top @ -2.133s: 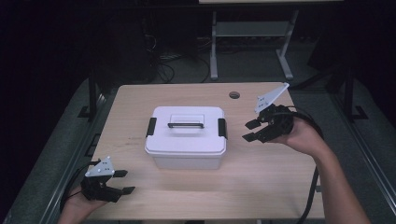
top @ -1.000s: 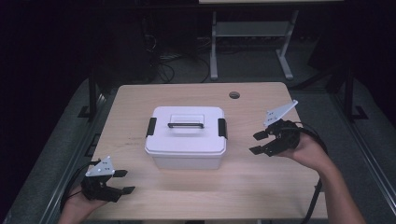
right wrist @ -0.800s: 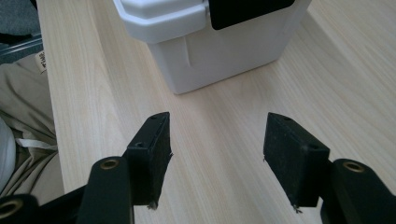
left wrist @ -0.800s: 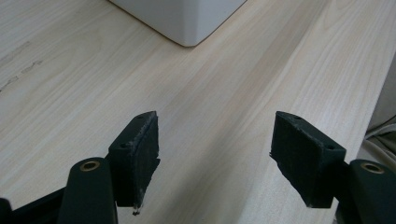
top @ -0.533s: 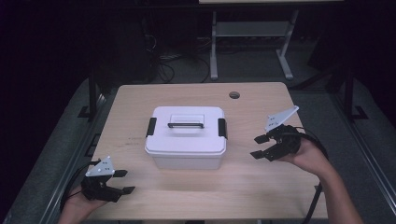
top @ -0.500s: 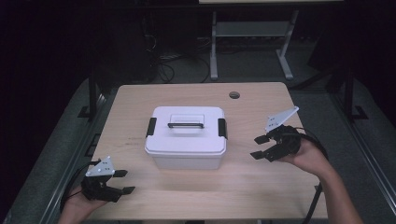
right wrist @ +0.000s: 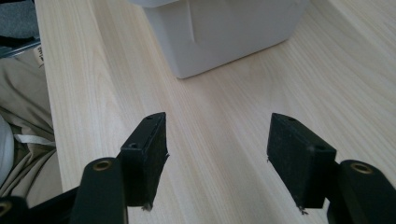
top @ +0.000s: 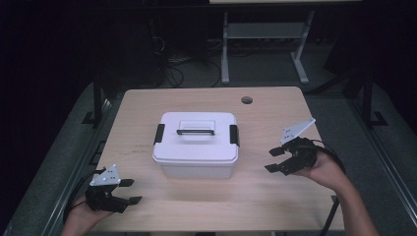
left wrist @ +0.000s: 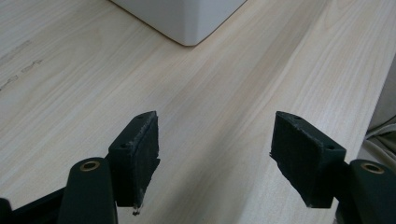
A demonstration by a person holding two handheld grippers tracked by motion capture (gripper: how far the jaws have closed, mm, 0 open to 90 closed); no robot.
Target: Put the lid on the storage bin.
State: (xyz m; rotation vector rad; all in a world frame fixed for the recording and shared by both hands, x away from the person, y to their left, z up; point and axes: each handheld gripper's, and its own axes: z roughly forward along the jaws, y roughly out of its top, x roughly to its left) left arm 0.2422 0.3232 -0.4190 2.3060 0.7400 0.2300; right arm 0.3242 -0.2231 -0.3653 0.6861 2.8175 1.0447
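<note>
A white rectangular plastic storage box (top: 195, 145) stands in the middle of the pale wooden table (top: 255, 196), its lid on, with a black latch at its left and right ends and a clear carry handle with a dark bar lying flat on top. The latches, handle and lid are seen from the high view; the two gripper views catch just a lower corner of the box's wall (left wrist: 184, 21) (right wrist: 224, 32) against the wood grain.

The right gripper (top: 276, 160) hovers to the right of the box, near it but apart, pointing left toward the box's right end. Its jaws stand wide apart with nothing between them, and the right gripper view shows bare table in the gap (right wrist: 217, 163).

The left gripper (top: 129, 191) sits at the near left corner of the table, well apart from the box, which lies farther off and to its right. Its jaws too are spread wide and hold nothing (left wrist: 215, 163).

At the far edge of the table, right of centre, is a small round dark cable hole (top: 247, 100).
</note>
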